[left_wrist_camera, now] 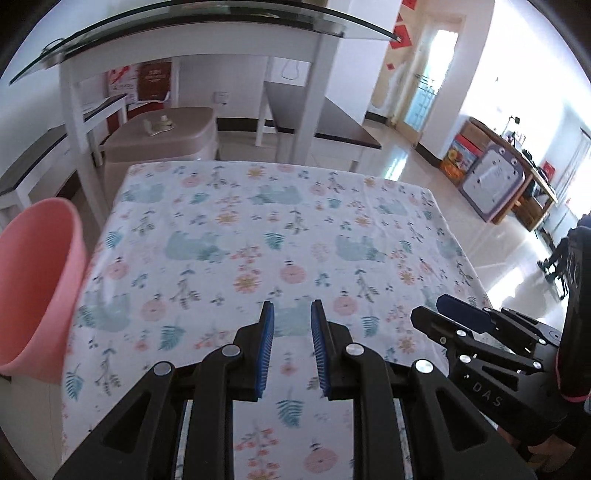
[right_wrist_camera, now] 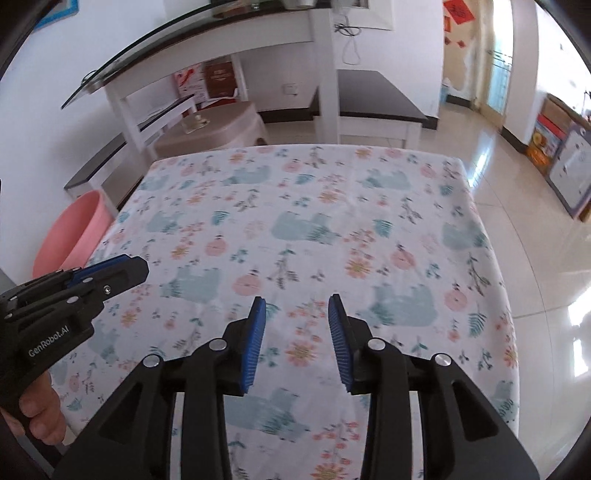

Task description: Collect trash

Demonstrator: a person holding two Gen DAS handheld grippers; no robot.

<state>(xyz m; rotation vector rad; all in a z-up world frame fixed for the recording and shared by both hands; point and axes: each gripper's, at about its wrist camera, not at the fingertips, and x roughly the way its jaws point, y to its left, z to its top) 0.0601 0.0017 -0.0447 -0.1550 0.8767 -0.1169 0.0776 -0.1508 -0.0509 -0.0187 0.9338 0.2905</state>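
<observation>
No trash shows anywhere on the worktop — its floral cloth lies bare. The pink bin stands off the edge at nine o'clock, handy for drops. Left gripper and right gripper hover over the cloth — jaws apart, empty.

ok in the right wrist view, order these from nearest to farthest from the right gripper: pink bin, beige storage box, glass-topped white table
1. pink bin, left of the tablecloth, beside the table edge.
2. beige storage box, beyond the far left corner.
3. glass-topped white table, farthest, against the back wall.

Measured from the right gripper.
</observation>
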